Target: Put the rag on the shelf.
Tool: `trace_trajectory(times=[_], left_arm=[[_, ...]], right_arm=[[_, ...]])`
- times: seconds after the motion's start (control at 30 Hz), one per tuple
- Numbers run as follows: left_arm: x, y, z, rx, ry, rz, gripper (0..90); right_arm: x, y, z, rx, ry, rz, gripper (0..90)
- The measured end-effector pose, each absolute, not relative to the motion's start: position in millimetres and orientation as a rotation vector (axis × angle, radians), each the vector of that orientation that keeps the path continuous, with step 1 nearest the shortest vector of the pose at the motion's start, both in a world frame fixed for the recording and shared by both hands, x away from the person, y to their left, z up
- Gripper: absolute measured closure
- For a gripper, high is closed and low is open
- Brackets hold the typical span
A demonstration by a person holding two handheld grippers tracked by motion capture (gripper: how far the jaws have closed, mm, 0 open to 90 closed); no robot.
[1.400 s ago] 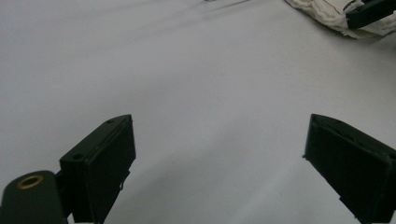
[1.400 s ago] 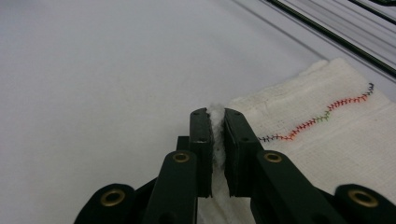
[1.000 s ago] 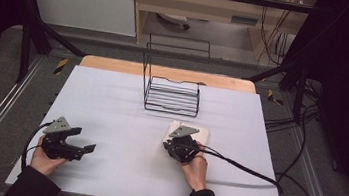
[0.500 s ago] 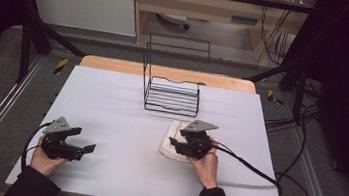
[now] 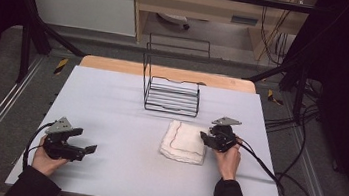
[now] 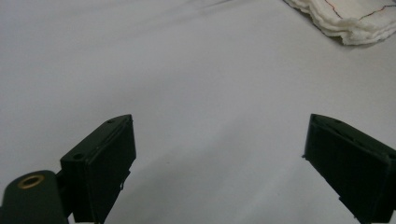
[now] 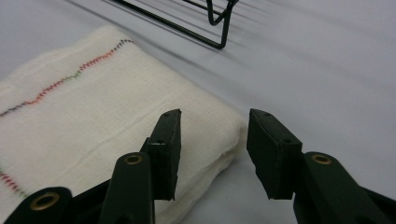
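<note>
A folded white cloth (image 5: 185, 140) with coloured stitching lies flat on the pale table (image 5: 111, 100), right of centre. My right gripper (image 5: 205, 138) sits at the cloth's right edge, pointing left at it. In the right gripper view the cloth (image 7: 93, 107) has its near corner under and between the jaws of the right gripper (image 7: 212, 116), which stand apart and hold nothing. My left gripper (image 5: 89, 149) rests open near the front left of the table, far from the cloth. In the left gripper view the left gripper (image 6: 219, 121) has wide-spread jaws over bare table, with the cloth (image 6: 345, 18) at the top right.
A black wire rack (image 5: 172, 95) stands upright at the back middle of the table, just beyond the cloth; its base wires (image 7: 219, 28) show above the cloth in the right gripper view. A cable (image 5: 264, 169) trails from the right gripper off the table's right side.
My right gripper has moved to the right, from on top of the cloth to its right edge, leaving the cloth uncovered and flat. The left gripper has stayed in place.
</note>
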State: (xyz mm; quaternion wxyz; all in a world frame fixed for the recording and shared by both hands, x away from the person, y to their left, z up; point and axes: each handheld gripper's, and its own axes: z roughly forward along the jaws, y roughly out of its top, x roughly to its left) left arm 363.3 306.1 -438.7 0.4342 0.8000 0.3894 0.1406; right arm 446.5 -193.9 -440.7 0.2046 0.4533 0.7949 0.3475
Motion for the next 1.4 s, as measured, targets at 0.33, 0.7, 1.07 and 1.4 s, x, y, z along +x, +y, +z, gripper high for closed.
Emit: trace_trajectory(times=[0.33, 0.7, 1.07, 1.4], left_arm=[[363.7, 306.6, -439.0, 1.992, 0.969, 0.350, 8.7], [364.0, 305.8, -439.4, 1.996, 0.968, 0.344, 8.8], [364.3, 304.4, -439.9, 2.000, 0.969, 0.339, 8.8], [364.9, 303.5, -440.1, 1.998, 0.973, 0.336, 9.0]], right_arm=[[452.2, -191.3, -439.5, 1.274, 2.178, 0.941, 87.4], [463.1, -203.0, -440.7, 1.314, 2.171, 1.002, 49.5], [469.5, -206.9, -453.0, 1.396, 2.251, 1.109, 58.3], [463.0, -202.6, -450.1, 1.379, 2.243, 1.136, 81.0]])
